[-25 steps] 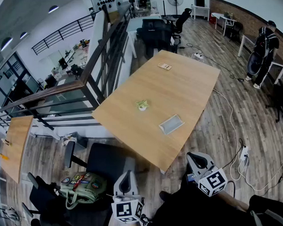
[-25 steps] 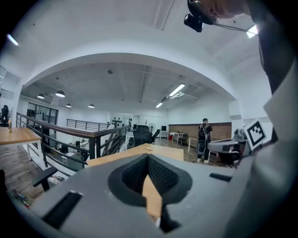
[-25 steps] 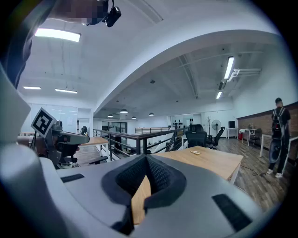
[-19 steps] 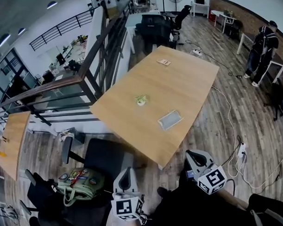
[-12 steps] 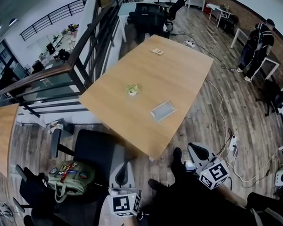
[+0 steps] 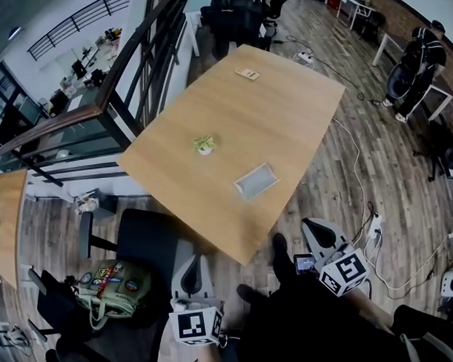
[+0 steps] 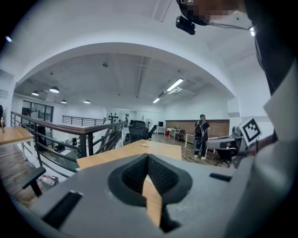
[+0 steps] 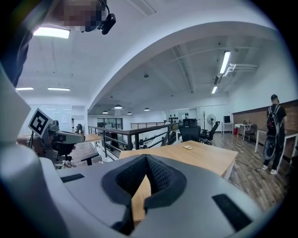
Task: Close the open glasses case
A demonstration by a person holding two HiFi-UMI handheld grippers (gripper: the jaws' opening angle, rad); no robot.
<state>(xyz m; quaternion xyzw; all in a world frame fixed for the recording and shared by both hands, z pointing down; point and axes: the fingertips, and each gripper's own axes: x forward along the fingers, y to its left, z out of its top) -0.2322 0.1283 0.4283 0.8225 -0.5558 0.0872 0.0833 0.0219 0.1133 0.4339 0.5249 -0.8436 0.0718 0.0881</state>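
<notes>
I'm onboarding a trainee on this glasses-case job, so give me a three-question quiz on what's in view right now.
1. True or false: the right tongs are clamped on the glasses case.
2. What stands on the wooden table left of the case? A small potted plant; B mug; C laptop.
3. How many separate items rest on the table?
Key: 1 false, they are shut on nothing, short of the table. 2 A. 3 three: case, plant, small card.
</notes>
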